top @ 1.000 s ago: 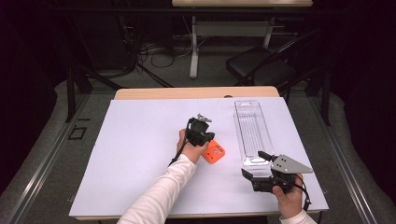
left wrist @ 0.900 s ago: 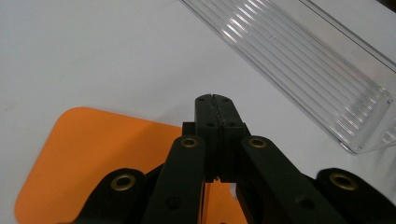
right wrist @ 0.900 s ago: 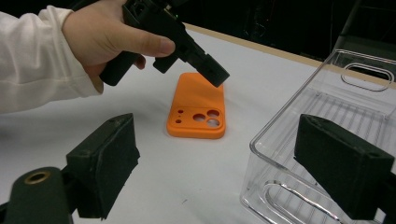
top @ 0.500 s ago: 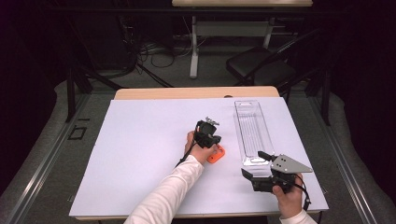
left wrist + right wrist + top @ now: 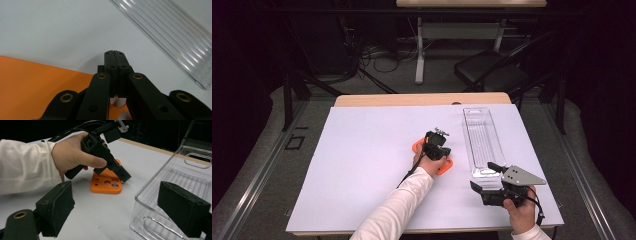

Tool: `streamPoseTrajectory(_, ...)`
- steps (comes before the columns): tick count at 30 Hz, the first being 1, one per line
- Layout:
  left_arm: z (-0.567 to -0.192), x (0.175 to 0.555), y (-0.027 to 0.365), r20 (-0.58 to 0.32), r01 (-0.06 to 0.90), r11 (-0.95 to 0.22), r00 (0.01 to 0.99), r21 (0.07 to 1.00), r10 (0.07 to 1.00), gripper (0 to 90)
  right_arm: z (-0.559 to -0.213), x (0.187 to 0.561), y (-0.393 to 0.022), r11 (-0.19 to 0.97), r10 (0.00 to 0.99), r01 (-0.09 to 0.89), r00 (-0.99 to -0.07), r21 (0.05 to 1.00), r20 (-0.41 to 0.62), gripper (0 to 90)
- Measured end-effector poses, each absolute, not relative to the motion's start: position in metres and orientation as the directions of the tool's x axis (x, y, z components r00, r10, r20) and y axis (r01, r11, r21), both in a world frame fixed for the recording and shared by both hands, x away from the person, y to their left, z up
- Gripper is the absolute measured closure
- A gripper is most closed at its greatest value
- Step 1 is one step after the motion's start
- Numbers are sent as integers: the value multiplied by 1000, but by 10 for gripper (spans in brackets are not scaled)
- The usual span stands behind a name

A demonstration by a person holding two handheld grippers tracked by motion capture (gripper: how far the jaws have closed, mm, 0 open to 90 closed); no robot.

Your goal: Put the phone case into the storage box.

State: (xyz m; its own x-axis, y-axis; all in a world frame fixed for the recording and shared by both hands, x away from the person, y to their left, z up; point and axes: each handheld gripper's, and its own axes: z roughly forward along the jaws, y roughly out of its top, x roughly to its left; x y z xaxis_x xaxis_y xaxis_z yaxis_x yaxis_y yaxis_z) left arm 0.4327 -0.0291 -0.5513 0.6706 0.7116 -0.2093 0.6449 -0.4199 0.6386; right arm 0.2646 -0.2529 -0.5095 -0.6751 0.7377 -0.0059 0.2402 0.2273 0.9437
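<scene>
- Compared with a second ago, my left tongs (image 5: 438, 148) are sitting further toward the lower right of the high view, now directly over the orange block (image 5: 443, 166), which is poking out on both sides of them; earlier the block was showing only to their right.
- My right tongs (image 5: 488, 186) are staying put at the lower right of the high view, near end of the clear tray (image 5: 482, 135) just beyond them.
- In the left gripper view, my left tongs (image 5: 113, 53) are pressed fully together with nothing between the tips, hanging above the white counter (image 5: 50, 30), the orange block (image 5: 37, 85) filling the lower left.
- In the right gripper view, my right tongs (image 5: 122, 205) are standing wide apart and empty, the tray's near wall (image 5: 150, 202) between the pads.
- The block (image 5: 107, 183) is lying flat on the counter with round holes in it; my left hand (image 5: 72, 155) is covering its far part.
- I cannot tell whether the left tips are touching the block.
- The tray is cut off at the right edge of both gripper views.
</scene>
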Motion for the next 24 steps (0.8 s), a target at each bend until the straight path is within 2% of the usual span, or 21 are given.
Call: streamPoseTrajectory(24, -552, 428, -34, -191, 634, -459, 692, 623, 696, 900, -511, 266, -253, 228, 735, 248, -678, 942, 0, 134)
